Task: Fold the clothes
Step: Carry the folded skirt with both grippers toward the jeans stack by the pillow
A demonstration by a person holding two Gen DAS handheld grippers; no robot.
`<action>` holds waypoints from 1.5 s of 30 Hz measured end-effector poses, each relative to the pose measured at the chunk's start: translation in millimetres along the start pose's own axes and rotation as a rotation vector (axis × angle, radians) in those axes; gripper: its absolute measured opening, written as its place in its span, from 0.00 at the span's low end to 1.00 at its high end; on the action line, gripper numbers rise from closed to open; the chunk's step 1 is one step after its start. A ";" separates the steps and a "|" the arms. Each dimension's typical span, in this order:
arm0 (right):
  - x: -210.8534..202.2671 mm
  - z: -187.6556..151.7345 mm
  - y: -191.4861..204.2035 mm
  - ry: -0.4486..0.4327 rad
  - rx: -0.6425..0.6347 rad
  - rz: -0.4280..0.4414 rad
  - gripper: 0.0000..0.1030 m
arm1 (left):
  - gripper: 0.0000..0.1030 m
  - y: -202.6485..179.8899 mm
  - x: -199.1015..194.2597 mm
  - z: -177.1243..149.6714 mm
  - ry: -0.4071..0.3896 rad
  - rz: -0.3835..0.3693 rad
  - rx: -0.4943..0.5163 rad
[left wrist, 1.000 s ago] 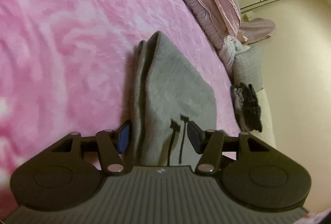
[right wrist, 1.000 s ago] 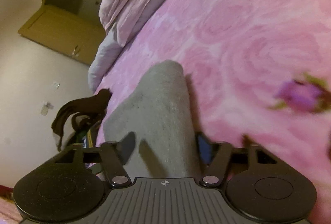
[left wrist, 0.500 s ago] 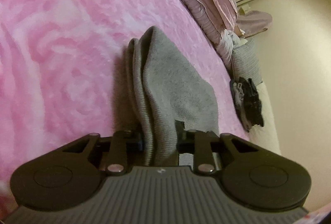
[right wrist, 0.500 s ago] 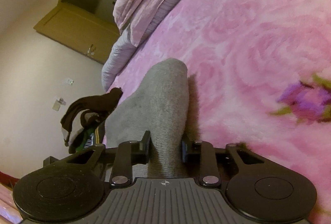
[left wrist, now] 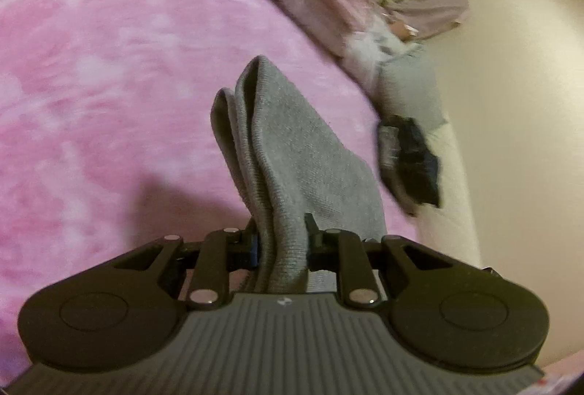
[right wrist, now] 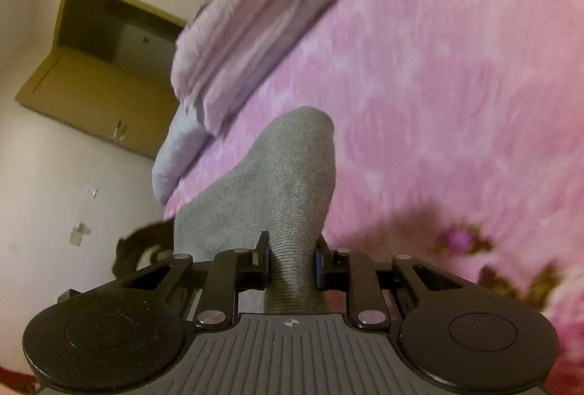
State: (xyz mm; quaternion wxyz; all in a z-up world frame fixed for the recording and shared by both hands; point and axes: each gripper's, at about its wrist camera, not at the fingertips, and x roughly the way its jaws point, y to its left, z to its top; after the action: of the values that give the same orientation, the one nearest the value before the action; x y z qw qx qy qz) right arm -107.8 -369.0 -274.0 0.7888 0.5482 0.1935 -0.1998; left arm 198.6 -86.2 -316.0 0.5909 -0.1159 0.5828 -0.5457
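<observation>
Grippers (left wrist: 283, 245) (right wrist: 292, 262), earlier open, now closing on lifted grey garment (left wrist: 292, 154).

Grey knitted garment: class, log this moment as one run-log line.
item: grey knitted garment | left gripper: closing on it | right gripper: closing on it | surface: pink fleece blanket

A: Your left gripper (left wrist: 281, 241) and right gripper (right wrist: 290, 258) stood wide a second ago; both are closing, fingers pinching the grey garment (left wrist: 292, 147).

B: And you've lifted it off the bed (left wrist: 91, 66).
</observation>
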 end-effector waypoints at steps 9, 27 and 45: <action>-118.3 52.4 71.6 -0.197 0.051 -0.085 0.18 | 0.16 -143.9 6.1 45.7 0.085 -0.100 0.125; -292.5 237.6 -54.1 -0.274 0.096 -0.142 0.18 | 0.17 -378.9 201.1 5.6 0.150 -0.099 0.246; -403.6 484.8 -216.7 -0.295 0.000 -0.141 0.18 | 0.17 -582.0 464.9 2.5 0.094 -0.064 0.287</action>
State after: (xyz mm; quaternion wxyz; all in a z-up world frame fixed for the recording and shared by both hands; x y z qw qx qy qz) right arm -521.4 -853.3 -75.8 0.7927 0.4980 0.1134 -0.3328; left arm -223.9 -669.7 -126.8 0.5555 -0.0232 0.5219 -0.6469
